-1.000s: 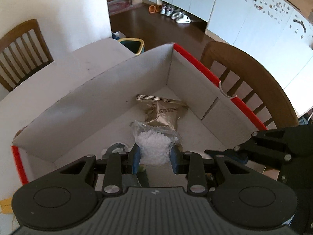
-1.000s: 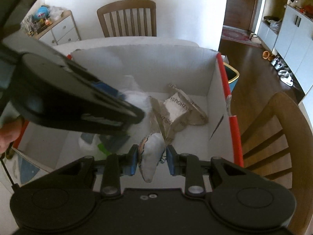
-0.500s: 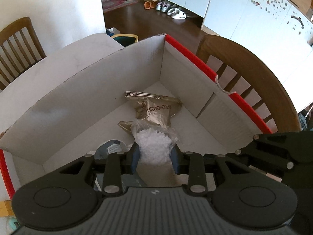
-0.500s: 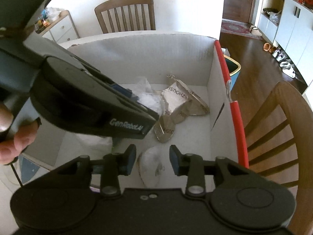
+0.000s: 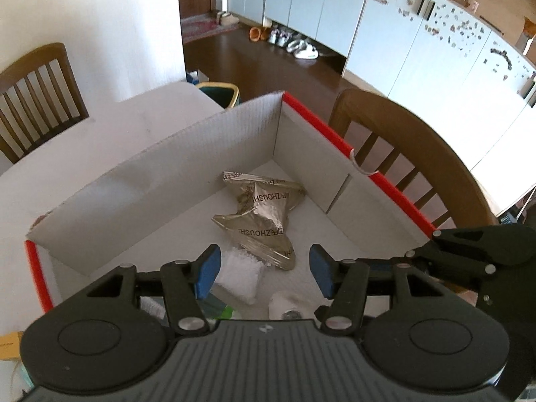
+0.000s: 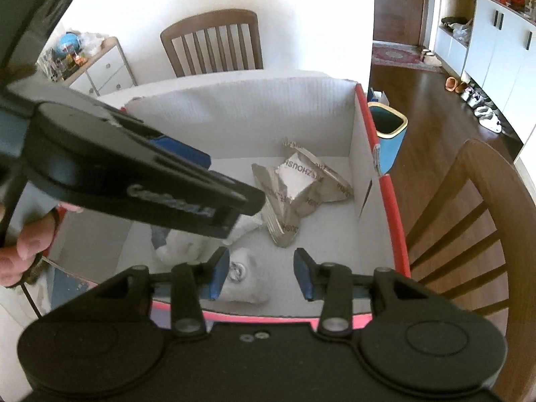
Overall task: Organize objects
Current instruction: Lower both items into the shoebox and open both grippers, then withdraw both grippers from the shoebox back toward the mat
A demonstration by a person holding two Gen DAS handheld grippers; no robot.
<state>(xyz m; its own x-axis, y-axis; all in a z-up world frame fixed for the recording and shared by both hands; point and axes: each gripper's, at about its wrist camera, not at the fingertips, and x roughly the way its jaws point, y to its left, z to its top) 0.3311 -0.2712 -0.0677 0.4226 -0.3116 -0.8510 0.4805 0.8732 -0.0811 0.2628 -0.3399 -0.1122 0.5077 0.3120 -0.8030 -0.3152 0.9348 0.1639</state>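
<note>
A white cardboard box with a red rim (image 5: 385, 181) (image 6: 390, 197) stands on the table. Inside lie two crumpled silver foil packets (image 5: 264, 211) (image 6: 298, 184), a clear bag of white granules (image 5: 239, 274) and a white pouch with a round print (image 6: 241, 274) (image 5: 288, 306). My left gripper (image 5: 264, 269) is open and empty above the granule bag. My right gripper (image 6: 259, 274) is open and empty above the white pouch at the box's near wall. The left gripper also crosses the right wrist view (image 6: 134, 181).
Wooden chairs stand at the box's right side (image 5: 418, 154) and at the far side of the table (image 6: 214, 43). A teal bin with a yellow rim (image 6: 388, 130) stands on the floor past the table. A white drawer unit (image 6: 100, 70) is far left.
Both grippers have opened and pulled back upward. The granule bag left my left gripper and the white pouch left my right gripper; both now lie in the box.
</note>
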